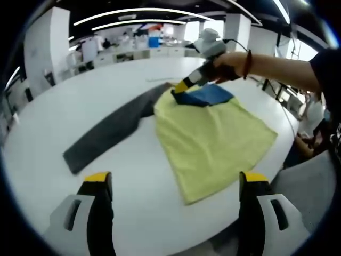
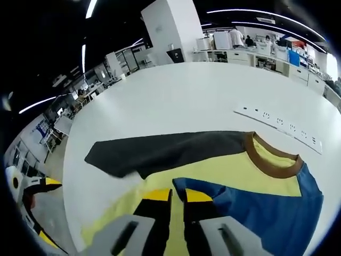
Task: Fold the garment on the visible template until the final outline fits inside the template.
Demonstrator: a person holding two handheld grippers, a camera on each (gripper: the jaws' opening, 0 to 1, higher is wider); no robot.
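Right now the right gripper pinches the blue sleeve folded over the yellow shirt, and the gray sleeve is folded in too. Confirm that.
Not quite. The gray sleeve lies spread out on the white table, not folded in, as the left gripper view shows. The right gripper does pinch the blue sleeve over the yellow shirt.

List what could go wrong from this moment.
1. The right gripper, shut on the blue sleeve, may drag the yellow shirt body and wrinkle it.
2. The dark grey sleeve still lies spread across the white table.
3. The left gripper hovers open, pinning nothing.
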